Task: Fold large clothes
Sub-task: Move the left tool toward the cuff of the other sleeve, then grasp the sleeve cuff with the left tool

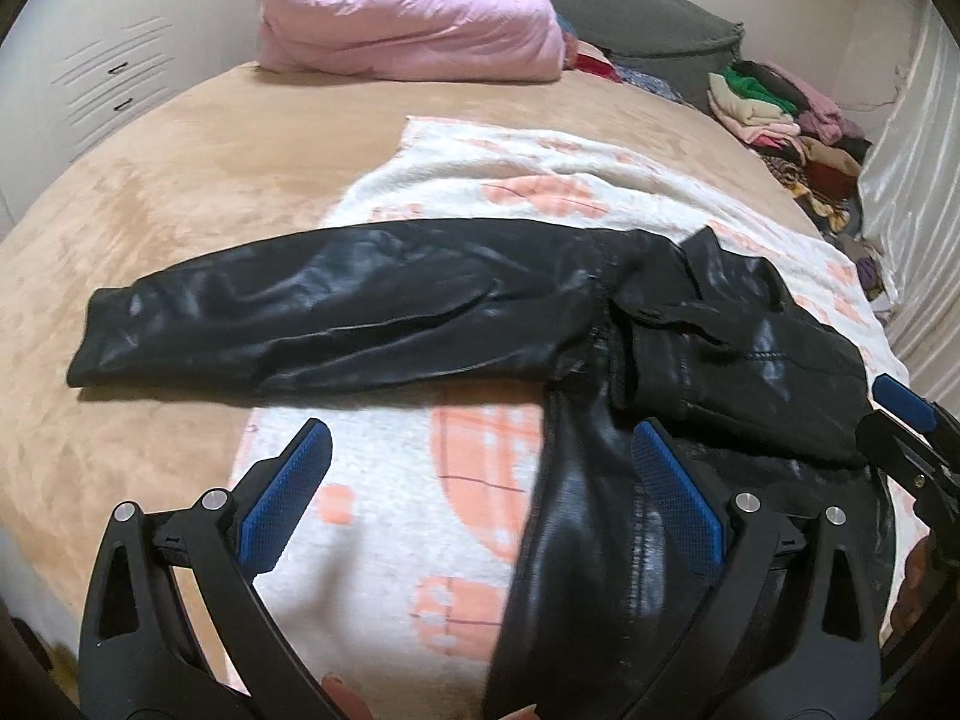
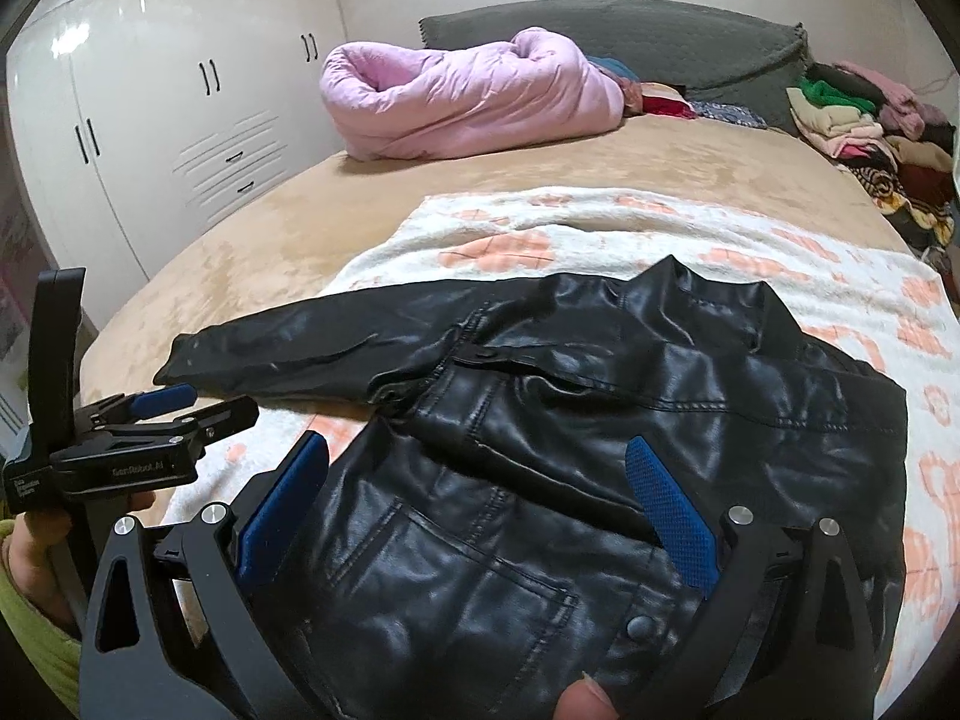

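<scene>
Presently the black jacket (image 2: 600,420) lies flat on the patterned blanket (image 2: 600,222) atop the bed (image 2: 270,228), one sleeve (image 1: 300,312) extended; left gripper (image 1: 480,462) and right gripper (image 2: 480,474) hover wide open, holding nothing, so next likely comes grasping that sleeve.

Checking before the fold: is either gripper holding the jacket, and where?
Nothing is held. Left gripper and right gripper both hover open over the black jacket.

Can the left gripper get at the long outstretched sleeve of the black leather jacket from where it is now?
Probably yes: the open left gripper faces the outstretched sleeve of the black leather jacket, with only bare white-and-peach blanket between them.
</scene>
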